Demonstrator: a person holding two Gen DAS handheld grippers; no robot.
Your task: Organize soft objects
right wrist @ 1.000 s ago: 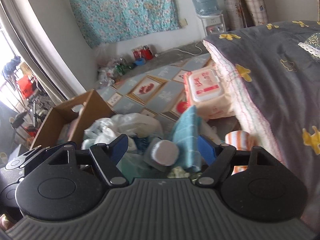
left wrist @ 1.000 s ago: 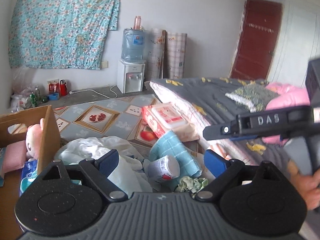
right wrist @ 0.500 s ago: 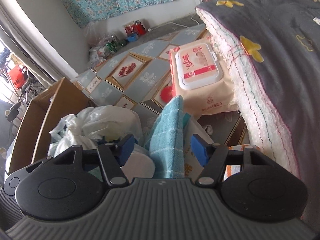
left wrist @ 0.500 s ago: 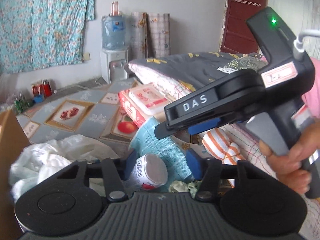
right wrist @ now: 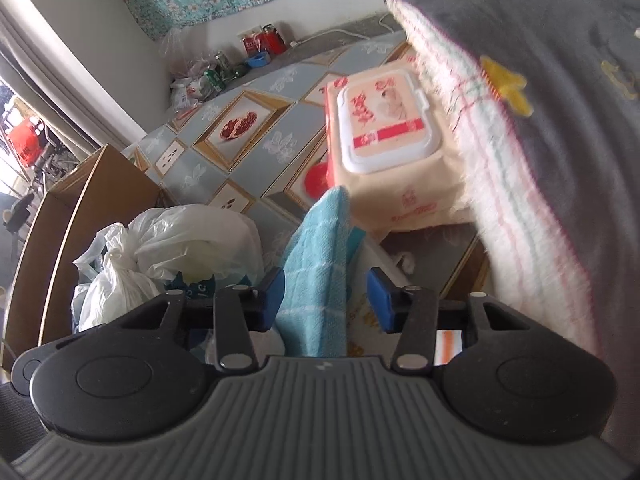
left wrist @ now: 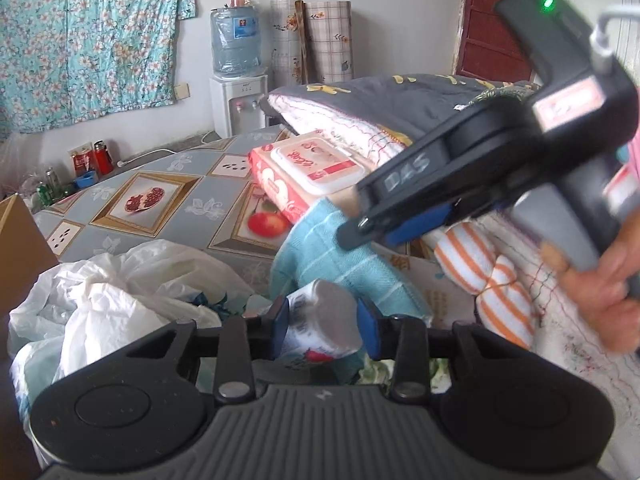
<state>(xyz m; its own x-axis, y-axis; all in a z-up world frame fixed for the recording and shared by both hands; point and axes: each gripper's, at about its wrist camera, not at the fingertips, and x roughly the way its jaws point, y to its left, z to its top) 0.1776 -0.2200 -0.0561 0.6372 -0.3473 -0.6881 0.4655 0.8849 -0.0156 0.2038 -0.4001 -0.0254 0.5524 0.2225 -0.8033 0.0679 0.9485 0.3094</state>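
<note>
Your left gripper point(left wrist: 322, 326) has narrowed onto the white roll point(left wrist: 320, 320) — gripped, it seems; your right gripper point(right wrist: 326, 298), at its 2 o'clock, straddles the blue towel point(right wrist: 320, 264) — unclenched.

Towel point(right wrist: 320, 264) draped upright at centre, between the right gripper's point(right wrist: 326, 294) fingers; bagged bundle point(right wrist: 168, 256) to its left, cardboard box point(right wrist: 80, 216) further left; wipes pack point(right wrist: 384, 148) behind, against folded quilt point(right wrist: 540, 120) at right; roll point(left wrist: 320, 328) between the left gripper's point(left wrist: 324, 328) fingers.

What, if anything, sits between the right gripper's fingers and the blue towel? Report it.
Nothing visible does. The blue towel already stands upright between the open fingers of the right gripper; neither pad clearly touches it.
</note>
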